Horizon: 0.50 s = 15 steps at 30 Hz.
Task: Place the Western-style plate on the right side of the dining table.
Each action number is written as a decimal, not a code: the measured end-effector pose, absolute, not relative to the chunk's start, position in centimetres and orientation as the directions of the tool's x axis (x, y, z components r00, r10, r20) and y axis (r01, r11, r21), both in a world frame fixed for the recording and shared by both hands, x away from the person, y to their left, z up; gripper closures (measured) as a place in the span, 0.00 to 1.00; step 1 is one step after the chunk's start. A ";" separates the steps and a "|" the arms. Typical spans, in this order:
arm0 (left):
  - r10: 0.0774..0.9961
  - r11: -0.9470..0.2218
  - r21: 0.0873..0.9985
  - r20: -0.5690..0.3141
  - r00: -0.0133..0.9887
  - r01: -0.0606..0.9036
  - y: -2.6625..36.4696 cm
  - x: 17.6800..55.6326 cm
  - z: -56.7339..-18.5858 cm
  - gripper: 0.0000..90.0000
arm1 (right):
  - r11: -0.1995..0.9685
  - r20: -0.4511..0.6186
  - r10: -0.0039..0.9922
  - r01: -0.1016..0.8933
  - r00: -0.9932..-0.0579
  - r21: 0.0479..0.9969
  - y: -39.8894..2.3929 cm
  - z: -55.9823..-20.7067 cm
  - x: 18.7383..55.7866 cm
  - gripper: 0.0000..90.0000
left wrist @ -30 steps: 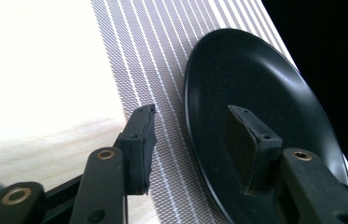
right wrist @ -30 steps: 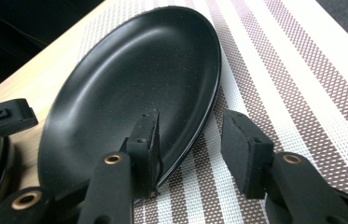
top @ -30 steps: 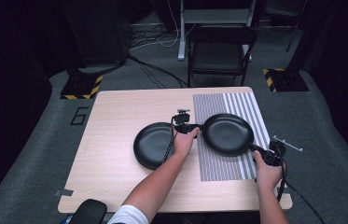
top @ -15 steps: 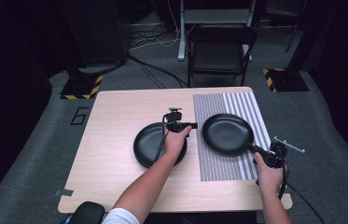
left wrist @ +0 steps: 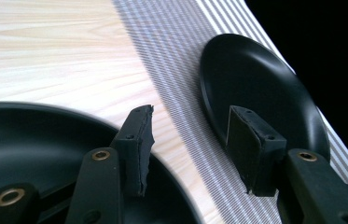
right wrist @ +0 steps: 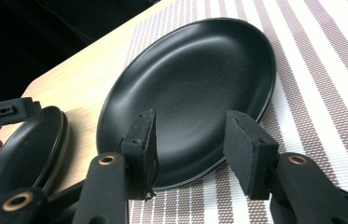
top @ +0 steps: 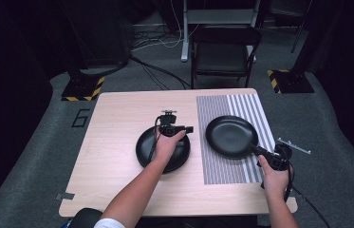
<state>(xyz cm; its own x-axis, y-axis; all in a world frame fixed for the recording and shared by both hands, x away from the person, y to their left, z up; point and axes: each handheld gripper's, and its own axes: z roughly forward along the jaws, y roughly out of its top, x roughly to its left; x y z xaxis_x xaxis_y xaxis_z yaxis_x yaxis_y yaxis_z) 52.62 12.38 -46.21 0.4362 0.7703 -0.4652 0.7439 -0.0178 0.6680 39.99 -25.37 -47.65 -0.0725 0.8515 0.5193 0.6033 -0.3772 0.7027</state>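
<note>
Two round black plates, one on the pale wood-grain tabletop and one on the woven grey-and-white striped placemat, look smooth with a soft satin sheen. The tool pads are matt, rough black rubber.

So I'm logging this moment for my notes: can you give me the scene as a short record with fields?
surface: wooden table with a striped placemat on its right part
plate on mat: black plate, lying flat
plate on wood: second black plate, left of the mat
left gripper: above the second plate, jaws apart, nothing between them
right gripper: at the mat plate's near right rim, jaws apart, not pressing it
</note>
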 end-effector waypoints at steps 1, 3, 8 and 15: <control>0.770 -0.012 0.667 -0.470 0.433 0.745 12.8 52.6 -46.2 0.56 | -0.378 0.521 0.850 0.605 -0.073 0.701 -25.3 -47.5 40.0 0.60; 0.780 -0.020 0.677 -0.450 0.435 0.736 13.7 52.4 -46.0 0.56 | -0.375 0.526 0.846 0.607 -0.085 0.701 -25.1 -47.4 39.9 0.60; 0.784 0.016 0.681 -0.463 0.414 0.732 16.3 51.9 -45.6 0.56 | -0.357 0.523 0.845 0.616 -0.106 0.702 -24.7 -47.2 39.7 0.59; 0.780 0.040 0.687 -0.475 0.406 0.726 19.8 51.0 -45.4 0.56 | -0.343 0.530 0.837 0.626 -0.134 0.700 -24.2 -47.0 39.5 0.59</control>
<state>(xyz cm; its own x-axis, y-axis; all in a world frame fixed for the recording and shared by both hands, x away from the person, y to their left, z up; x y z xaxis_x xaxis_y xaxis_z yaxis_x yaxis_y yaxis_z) 51.03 19.75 -45.38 0.4064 0.7805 -0.4751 0.7256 0.0403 0.6869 39.47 -24.21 -46.98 -0.1341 0.8372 0.5302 0.6262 -0.3431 0.7001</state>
